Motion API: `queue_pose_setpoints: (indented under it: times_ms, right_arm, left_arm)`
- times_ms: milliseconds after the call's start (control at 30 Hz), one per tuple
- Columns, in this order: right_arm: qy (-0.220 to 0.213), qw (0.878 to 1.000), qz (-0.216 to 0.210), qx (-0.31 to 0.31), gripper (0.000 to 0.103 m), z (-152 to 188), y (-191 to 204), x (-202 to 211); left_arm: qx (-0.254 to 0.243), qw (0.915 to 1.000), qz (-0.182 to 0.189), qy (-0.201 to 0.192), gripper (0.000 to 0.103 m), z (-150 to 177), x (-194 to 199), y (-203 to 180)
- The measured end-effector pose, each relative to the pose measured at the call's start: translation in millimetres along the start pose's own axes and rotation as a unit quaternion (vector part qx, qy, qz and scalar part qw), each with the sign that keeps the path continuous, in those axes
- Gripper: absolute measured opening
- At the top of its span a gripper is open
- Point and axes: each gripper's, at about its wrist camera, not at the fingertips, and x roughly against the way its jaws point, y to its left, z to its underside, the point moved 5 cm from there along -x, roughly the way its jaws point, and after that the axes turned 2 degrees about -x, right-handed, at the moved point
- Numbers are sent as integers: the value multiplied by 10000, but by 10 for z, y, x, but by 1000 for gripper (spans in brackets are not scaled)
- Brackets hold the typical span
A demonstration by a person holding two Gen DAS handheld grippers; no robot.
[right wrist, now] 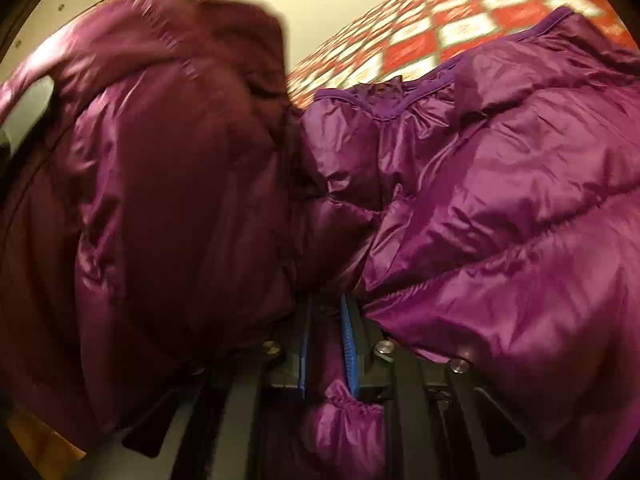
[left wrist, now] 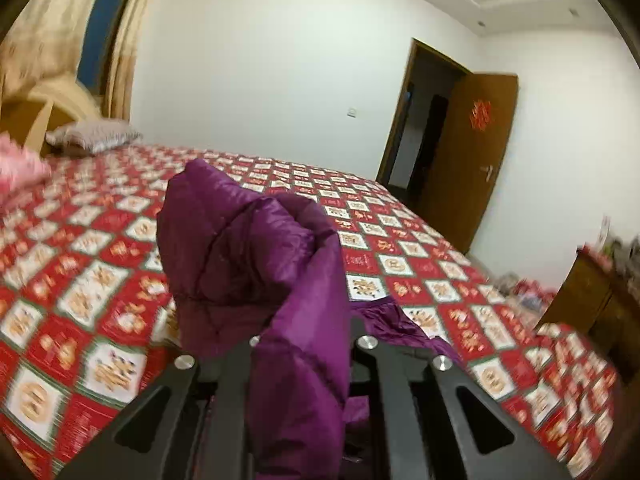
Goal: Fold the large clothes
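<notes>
A shiny purple padded jacket hangs bunched above the bed in the left wrist view. My left gripper is shut on a fold of it, and the cloth hides the fingertips. More of the same jacket fills the right wrist view, its bulk spread to the right and a darker raised part to the left. My right gripper is shut on a gathered strip of the jacket between its blue pads. An elastic cuff bulges out below the pads.
The bed carries a red and white patterned cover. A grey pillow and pink bedding lie at its head by the curtains. An open brown door stands at the far right, with a wooden cabinet nearer.
</notes>
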Motion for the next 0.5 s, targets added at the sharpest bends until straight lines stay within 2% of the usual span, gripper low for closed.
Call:
queue_pose_setpoints:
  times_ms: [100,200,367,500]
  right_arm:
    - [-170,9998,15,56,16,-43,-10,172]
    - [-636,9978,189,65,16,-165,-151,591]
    - [-1475,9845,950,46,16,-331,-623,1520]
    - [-1778,9736,1429,-48,16,-274,-950,2045]
  left_arm:
    - [-187,9997,140,-13,13,-14,23,-104]
    - [-471,9986,233,18,13,22,-27,-317]
    - [-933,9937,592,195,13,224,-159,-815]
    - [-1279,9873,836,437,13,441,-279,-1156]
